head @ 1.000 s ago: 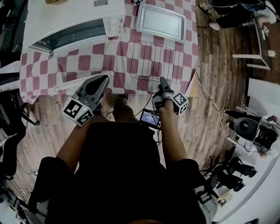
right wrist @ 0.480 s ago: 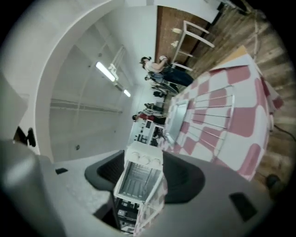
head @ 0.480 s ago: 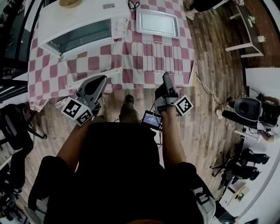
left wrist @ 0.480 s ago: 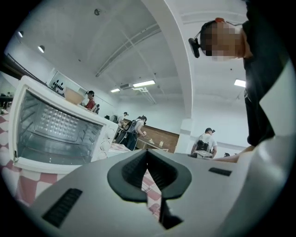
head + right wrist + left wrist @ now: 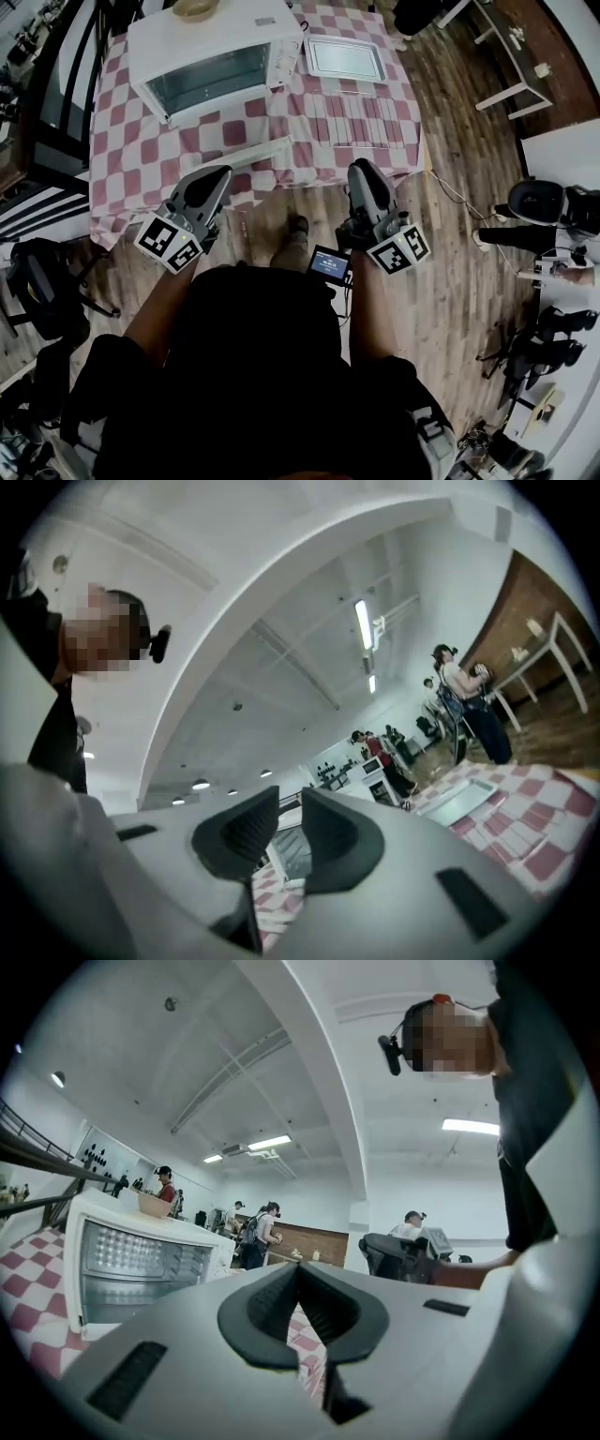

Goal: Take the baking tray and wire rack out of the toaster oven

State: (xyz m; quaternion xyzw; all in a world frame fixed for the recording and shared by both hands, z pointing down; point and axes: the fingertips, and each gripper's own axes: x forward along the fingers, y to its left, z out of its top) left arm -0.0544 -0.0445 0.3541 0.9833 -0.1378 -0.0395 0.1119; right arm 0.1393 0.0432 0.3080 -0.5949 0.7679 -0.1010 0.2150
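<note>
The white toaster oven (image 5: 211, 66) stands at the back left of the checked tablecloth (image 5: 141, 141), its glass door folded down with the white handle bar (image 5: 258, 155) toward me. The baking tray (image 5: 344, 58) lies to its right. In front of the tray the wire rack (image 5: 349, 120) rests flat on the cloth. My left gripper (image 5: 220, 173) (image 5: 298, 1269) hovers off the table's front edge, shut and holding nothing. My right gripper (image 5: 361, 169) (image 5: 291, 799) is held off the front edge below the rack; its jaws have just been closing, and a narrow gap with nothing in it remains.
A bowl (image 5: 195, 7) sits on top of the oven. Dark chairs (image 5: 42, 291) stand to the left. A white table (image 5: 511, 56) and camera gear (image 5: 548, 211) on the wooden floor are to the right. Several people stand in the room's background (image 5: 253, 1232).
Both grippers have drawn back from the table and risen. The right gripper has left the rack's front edge, rolled over and narrowed its jaws. Tray and rack stay put.
</note>
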